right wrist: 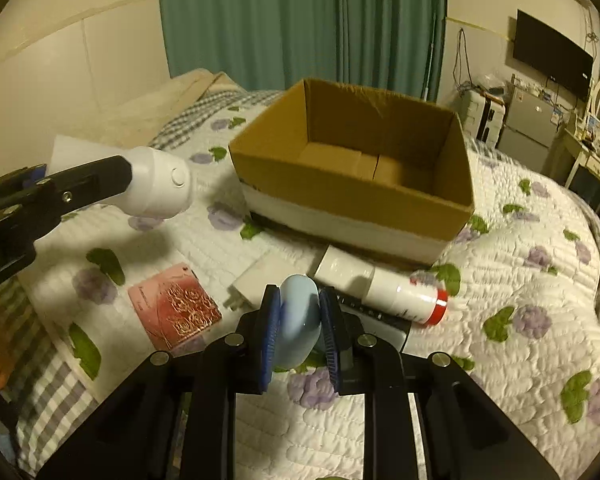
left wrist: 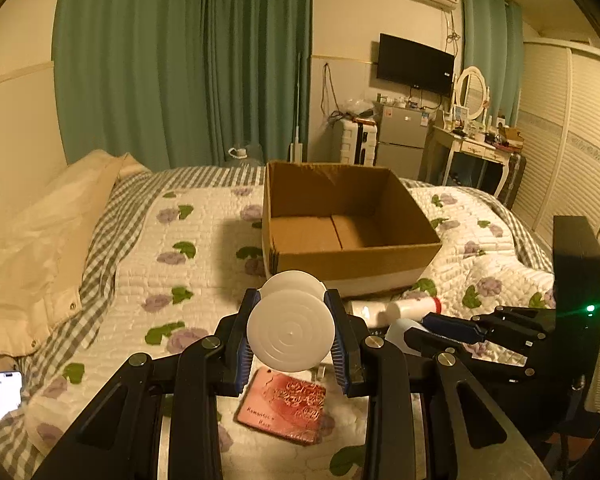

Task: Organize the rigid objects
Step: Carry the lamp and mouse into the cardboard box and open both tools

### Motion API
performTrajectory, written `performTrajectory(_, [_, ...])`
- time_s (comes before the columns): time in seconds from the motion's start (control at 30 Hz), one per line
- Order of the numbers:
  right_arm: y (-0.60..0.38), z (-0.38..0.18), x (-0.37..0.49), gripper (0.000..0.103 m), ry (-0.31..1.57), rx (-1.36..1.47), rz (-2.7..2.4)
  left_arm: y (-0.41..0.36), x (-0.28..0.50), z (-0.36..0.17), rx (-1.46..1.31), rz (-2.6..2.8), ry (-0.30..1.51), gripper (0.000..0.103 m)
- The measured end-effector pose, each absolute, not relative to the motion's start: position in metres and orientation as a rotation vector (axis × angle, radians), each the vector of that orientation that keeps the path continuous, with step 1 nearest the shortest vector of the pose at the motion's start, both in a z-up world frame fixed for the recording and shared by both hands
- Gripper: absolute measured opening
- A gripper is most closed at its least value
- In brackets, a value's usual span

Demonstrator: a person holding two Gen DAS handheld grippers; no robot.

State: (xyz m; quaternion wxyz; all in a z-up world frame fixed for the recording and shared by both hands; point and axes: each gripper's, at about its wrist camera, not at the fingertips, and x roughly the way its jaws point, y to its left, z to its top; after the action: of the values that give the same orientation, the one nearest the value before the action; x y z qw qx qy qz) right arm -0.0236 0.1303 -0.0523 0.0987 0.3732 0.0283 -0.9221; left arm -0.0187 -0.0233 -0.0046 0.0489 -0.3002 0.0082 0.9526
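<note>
Grippers are both carrying loads above the quilt: the left gripper (left wrist: 291, 334) is clamping a white dumbbell-shaped gadget (left wrist: 291, 336), the right gripper (right wrist: 300, 330) a pale blue oval (right wrist: 299, 320). Next, each needs lowering into the empty cardboard box (right wrist: 352, 196) ahead.

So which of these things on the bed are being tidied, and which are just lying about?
Being tidied: cardboard box, white jar in the left gripper, blue thing in the right gripper, white bottle, pink card, white plug.

Lying about: phone, cream jacket.
</note>
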Motion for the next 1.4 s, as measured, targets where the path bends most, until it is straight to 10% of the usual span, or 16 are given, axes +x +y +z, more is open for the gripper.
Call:
performTrajectory(0.43, [0.163, 0.046, -0.089, 0.020, 0.125, 0.870, -2.860, 0.001, -0.079, 0.051, -0.771, 2.910, 0.097, 0.033])
performTrajectory(1.07, [0.207, -0.029, -0.167, 0.021, -0.056, 1.036, -2.833, 0.031, -0.166, -0.013, -0.959, 2.785, 0.182, 0.033])
performTrajectory(1.27, [0.230, -0.021, -0.164, 0.048, -0.154, 1.003, -2.900, 0.040, -0.183, -0.016, -0.944, 2.762, 0.189, 0.033])
performTrajectory(1.33, [0.237, -0.022, -0.165, 0.048, -0.170, 1.009, -2.912, 0.044, -0.187, -0.023, -0.945, 2.758, 0.195, 0.036])
performTrajectory(1.4, [0.240, -0.022, -0.165, 0.049, -0.163, 1.019, -2.933, 0.047, -0.190, -0.029, -0.949, 2.765, 0.193, 0.060])
